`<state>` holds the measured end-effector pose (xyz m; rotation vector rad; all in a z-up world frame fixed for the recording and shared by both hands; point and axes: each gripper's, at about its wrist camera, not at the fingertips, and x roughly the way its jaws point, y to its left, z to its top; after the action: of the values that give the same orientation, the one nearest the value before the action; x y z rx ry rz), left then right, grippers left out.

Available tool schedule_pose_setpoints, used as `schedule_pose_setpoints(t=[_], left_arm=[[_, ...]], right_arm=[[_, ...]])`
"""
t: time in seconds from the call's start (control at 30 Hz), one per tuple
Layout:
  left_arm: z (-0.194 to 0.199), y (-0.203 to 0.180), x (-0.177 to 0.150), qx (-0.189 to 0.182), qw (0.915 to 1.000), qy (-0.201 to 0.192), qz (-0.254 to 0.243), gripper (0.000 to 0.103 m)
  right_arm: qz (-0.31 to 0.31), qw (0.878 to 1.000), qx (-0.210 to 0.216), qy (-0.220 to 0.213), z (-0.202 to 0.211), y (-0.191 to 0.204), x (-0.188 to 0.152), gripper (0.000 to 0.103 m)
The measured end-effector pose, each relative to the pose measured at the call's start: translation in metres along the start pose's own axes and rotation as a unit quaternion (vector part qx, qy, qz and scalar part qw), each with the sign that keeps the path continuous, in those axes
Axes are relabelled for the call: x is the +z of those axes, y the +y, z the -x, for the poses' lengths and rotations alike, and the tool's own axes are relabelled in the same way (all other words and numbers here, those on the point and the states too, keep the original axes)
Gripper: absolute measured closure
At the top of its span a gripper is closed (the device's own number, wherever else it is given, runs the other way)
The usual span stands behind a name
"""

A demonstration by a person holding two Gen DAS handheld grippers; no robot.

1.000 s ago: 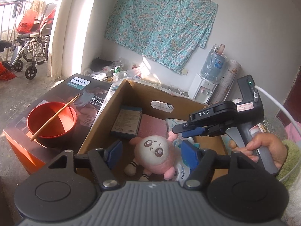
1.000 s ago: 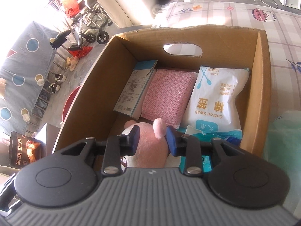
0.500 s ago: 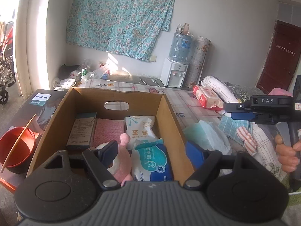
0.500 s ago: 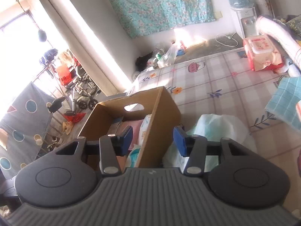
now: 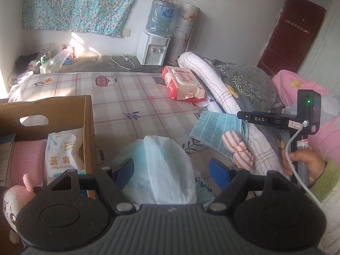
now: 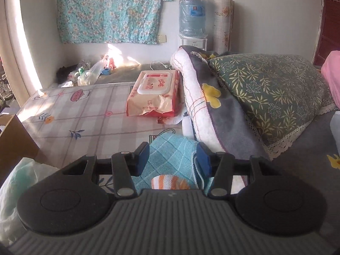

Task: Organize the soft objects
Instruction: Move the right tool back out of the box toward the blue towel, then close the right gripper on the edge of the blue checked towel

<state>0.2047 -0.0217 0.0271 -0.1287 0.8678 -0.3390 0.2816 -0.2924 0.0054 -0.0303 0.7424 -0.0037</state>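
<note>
My left gripper (image 5: 172, 170) hovers over a pale blue-white plastic bag (image 5: 161, 157) on the bed; its jaws are closing, with the bag between them but the pads clear of it. To its left stands a cardboard box (image 5: 88, 127) holding a pink plush (image 5: 14, 195), a cotton swab pack (image 5: 63, 148) and a pink cloth (image 5: 25, 159). My right gripper (image 6: 173, 159) is open above a folded blue towel (image 6: 170, 146) with an orange-striped soft piece (image 6: 167, 181) on it. In the left wrist view a hand (image 5: 303, 163) holds that gripper (image 5: 241, 114) over the towel (image 5: 214, 127).
A red wet-wipes pack (image 6: 153, 91) lies on the checked sheet (image 6: 85, 119) beyond the towel. A rolled quilt (image 6: 191, 89) and leaf-print pillow (image 6: 272, 89) fill the right side. A water dispenser (image 5: 154, 48) stands on the floor by the far wall.
Both grippers swung right, away from the box, out over the bed. The plush that sat between the right pads now lies in the box, and the right jaws stand wider.
</note>
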Motion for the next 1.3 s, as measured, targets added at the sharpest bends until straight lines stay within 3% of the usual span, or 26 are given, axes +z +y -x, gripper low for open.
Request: schedule_pose_setpoints(t=[0.17, 0.3, 0.37, 0.57, 0.73, 0.9, 1.03, 1.1, 1.17, 1.23, 1.3], left_arm=[[-0.080, -0.021, 0.040, -0.015, 0.9959, 0.089, -0.002, 0.038], [-0.130, -0.031, 0.056, -0.030, 0.9907, 0.131, 0.023, 0.048], [-0.152, -0.036, 0.061, -0.033, 0.9877, 0.149, 0.034, 0.053], [-0.162, -0.038, 0.063, -0.050, 0.9864, 0.148, 0.051, 0.058], [-0.143, -0.027, 0.069, -0.039, 0.9903, 0.119, 0.060, 0.058], [-0.126, -0.016, 0.070, -0.037, 0.9917, 0.101, 0.071, 0.057], [-0.121, -0.011, 0.064, -0.041, 0.9911, 0.104, 0.072, 0.057], [-0.120, -0.010, 0.061, -0.043, 0.9904, 0.110, 0.071, 0.057], [-0.119, -0.010, 0.057, -0.050, 0.9895, 0.116, 0.070, 0.057], [-0.119, -0.013, 0.055, -0.057, 0.9890, 0.119, 0.067, 0.057], [-0.120, -0.016, 0.053, -0.065, 0.9882, 0.122, 0.066, 0.057]], right_arm=[[0.033, 0.999, -0.009, 0.023, -0.031, -0.006, 0.001, 0.060], [0.045, 0.998, -0.013, 0.042, -0.041, -0.005, -0.005, 0.089], [0.043, 0.998, -0.015, 0.040, -0.039, -0.006, -0.006, 0.095], [-0.019, 0.999, 0.032, 0.005, -0.016, -0.019, 0.020, 0.097], [-0.037, 0.994, 0.088, -0.059, 0.025, -0.012, 0.056, 0.097], [-0.053, 0.984, 0.148, -0.081, 0.062, 0.004, 0.054, 0.097], [-0.111, 0.972, 0.205, -0.033, 0.068, 0.015, 0.013, 0.097], [-0.160, 0.958, 0.236, 0.001, 0.066, 0.014, -0.014, 0.097], [-0.222, 0.937, 0.269, 0.025, 0.066, 0.011, -0.043, 0.097], [-0.280, 0.919, 0.276, 0.033, 0.069, 0.008, -0.070, 0.097], [-0.316, 0.913, 0.256, 0.040, 0.069, 0.001, -0.085, 0.097]])
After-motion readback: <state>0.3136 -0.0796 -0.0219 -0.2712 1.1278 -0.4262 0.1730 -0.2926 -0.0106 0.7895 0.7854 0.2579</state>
